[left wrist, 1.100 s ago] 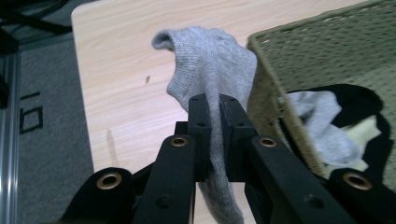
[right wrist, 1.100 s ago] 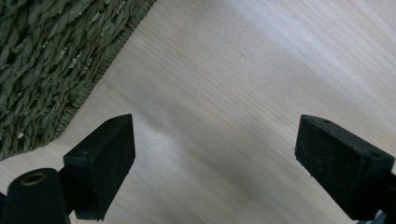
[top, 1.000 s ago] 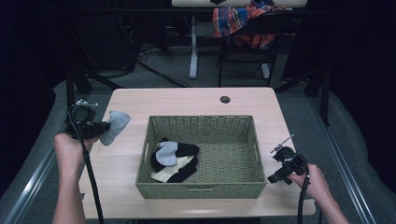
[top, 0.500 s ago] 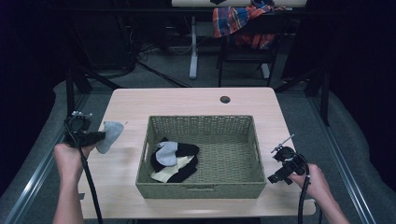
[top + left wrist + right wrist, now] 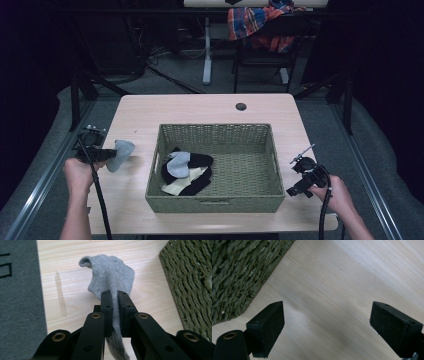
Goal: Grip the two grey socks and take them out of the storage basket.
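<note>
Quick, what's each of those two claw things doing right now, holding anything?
Left gripper: shut on the grey sock, beside the basket.
Right gripper: open, holding nothing, over bare table.

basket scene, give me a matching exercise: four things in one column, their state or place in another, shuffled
Things:
1. left tool
2. right tool
3. grey sock
4. black and cream socks

States or places:
A. lying inside the woven basket
B. open, over bare table to the right of the basket
C. pinched and hanging outside the basket, on its left
D. shut on fabric

Pairs: 1-D, 2-B, 3-C, 4-A
</note>
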`<state>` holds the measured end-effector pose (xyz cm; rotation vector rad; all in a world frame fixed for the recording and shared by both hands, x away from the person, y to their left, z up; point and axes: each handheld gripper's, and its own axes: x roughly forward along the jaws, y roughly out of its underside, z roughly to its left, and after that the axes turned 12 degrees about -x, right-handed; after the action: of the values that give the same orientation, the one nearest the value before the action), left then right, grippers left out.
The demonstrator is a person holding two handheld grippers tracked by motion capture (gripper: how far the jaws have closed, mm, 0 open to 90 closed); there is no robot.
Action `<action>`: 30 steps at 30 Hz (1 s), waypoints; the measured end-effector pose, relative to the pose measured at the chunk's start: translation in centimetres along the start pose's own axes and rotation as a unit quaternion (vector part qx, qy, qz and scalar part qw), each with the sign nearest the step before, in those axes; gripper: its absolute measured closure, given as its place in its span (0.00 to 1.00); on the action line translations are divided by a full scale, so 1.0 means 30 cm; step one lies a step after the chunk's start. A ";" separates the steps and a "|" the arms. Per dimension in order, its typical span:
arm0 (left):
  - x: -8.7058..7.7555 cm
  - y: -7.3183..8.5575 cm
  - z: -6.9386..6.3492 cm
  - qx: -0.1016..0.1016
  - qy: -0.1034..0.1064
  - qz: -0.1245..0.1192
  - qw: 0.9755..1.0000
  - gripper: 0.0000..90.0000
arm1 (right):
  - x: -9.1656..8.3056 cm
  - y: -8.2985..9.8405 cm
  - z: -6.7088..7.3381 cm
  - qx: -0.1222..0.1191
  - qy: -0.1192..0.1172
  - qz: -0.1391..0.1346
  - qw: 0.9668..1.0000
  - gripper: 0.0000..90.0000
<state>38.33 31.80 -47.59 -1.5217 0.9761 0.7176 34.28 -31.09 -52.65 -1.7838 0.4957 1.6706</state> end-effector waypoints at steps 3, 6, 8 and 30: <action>0.023 0.004 -0.001 0.004 -0.005 0.015 1.000 0.94 | -0.001 0.000 -0.001 -0.002 0.002 0.003 1.000 0.13; 0.038 0.007 0.002 0.008 -0.002 0.022 1.000 0.93 | 0.000 0.000 0.000 0.000 0.000 0.000 1.000 0.13; 0.041 0.007 0.002 0.008 -0.003 0.024 1.000 0.93 | -0.001 0.000 -0.001 -0.002 0.003 0.002 1.000 0.13; 0.070 0.017 0.015 -0.005 -0.006 0.052 0.999 0.79 | -0.004 0.000 0.000 -0.004 0.005 0.004 1.000 0.13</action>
<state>38.90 31.83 -49.72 -1.4817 1.0504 0.8043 34.26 -31.10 -52.53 -1.7991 0.5028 1.6725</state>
